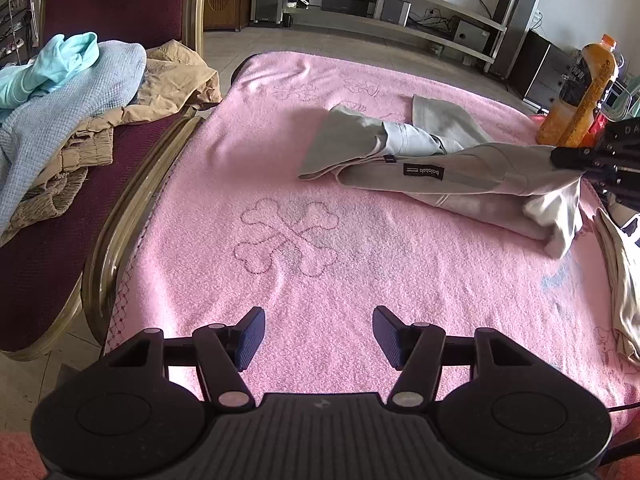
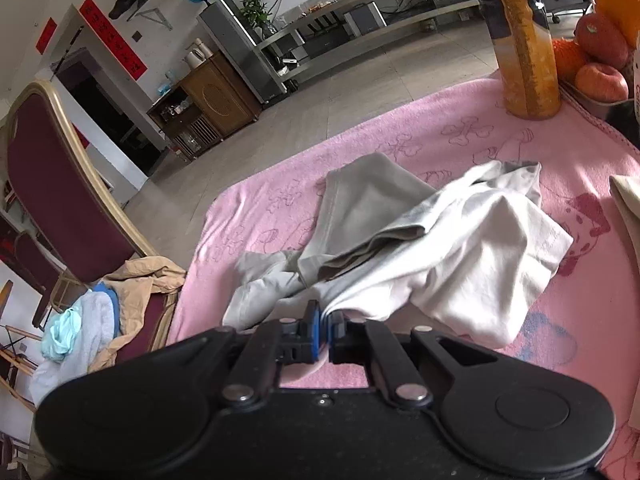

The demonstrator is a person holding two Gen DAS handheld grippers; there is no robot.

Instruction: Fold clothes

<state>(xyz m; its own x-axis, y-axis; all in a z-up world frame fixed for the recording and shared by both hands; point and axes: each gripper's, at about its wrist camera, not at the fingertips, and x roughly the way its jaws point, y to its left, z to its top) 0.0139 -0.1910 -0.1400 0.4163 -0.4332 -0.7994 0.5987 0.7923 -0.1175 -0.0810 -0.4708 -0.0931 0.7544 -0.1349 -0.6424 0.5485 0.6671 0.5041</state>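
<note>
A grey garment [image 1: 432, 164] with a black label lies crumpled on the pink towel [image 1: 320, 240], right of centre. In the right wrist view the same grey garment [image 2: 420, 240] is bunched, and my right gripper [image 2: 325, 320] is shut on its near edge, lifting a fold. That right gripper [image 1: 592, 160] shows in the left wrist view at the right edge, holding the cloth up. My left gripper [image 1: 319, 336] hovers open over bare towel near the front edge, well short of the garment, with nothing between its fingers.
A maroon chair [image 1: 60, 208] at the left carries a heap of blue, teal and tan clothes [image 1: 72, 88]. An orange drink bottle [image 1: 576, 92] stands at the far right of the towel, beside fruit [image 2: 600, 60]. A cream cloth [image 1: 624, 280] lies at the right edge.
</note>
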